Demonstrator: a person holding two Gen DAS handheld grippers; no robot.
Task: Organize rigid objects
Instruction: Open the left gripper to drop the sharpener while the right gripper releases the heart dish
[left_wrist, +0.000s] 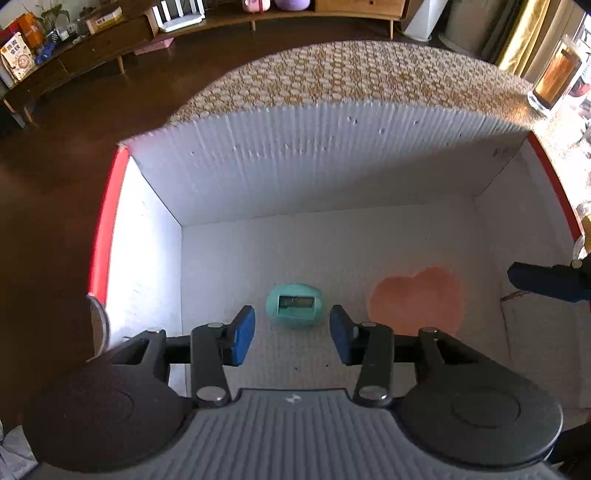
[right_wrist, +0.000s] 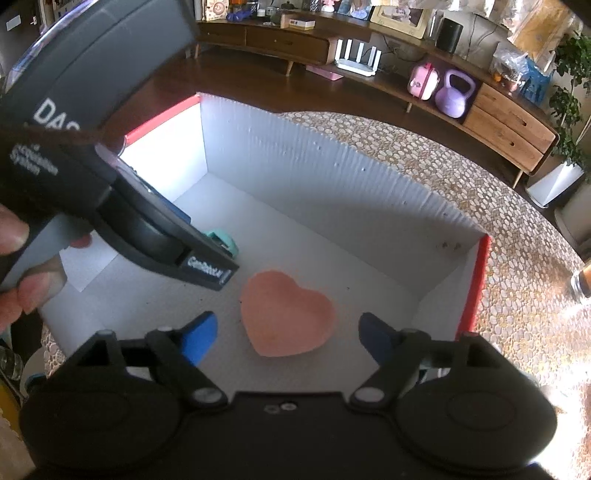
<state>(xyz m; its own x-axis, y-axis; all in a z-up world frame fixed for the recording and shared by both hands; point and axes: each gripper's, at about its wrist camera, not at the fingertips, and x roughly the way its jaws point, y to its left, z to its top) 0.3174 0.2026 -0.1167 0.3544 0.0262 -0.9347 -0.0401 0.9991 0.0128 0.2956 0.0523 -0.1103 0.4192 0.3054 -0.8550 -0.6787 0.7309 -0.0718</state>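
A white corrugated box (left_wrist: 314, 166) with red edges stands on the table. On its floor lie a small teal oval device (left_wrist: 295, 305) with a window and a pink heart-shaped dish (left_wrist: 417, 301). My left gripper (left_wrist: 291, 336) hangs open above the box floor, with the teal device just beyond its blue fingertips and untouched. My right gripper (right_wrist: 288, 338) is open wide over the heart dish (right_wrist: 286, 317), its pads apart from the rim. In the right wrist view the left tool's grey housing (right_wrist: 110, 177) covers most of the teal device (right_wrist: 223, 242).
A patterned tablecloth (left_wrist: 351, 74) covers the table around the box (right_wrist: 314, 177). A glass of amber liquid (left_wrist: 554, 77) stands at the far right. A person's hand (right_wrist: 14, 273) holds the left tool. A low wooden sideboard (right_wrist: 509, 125) lines the far wall.
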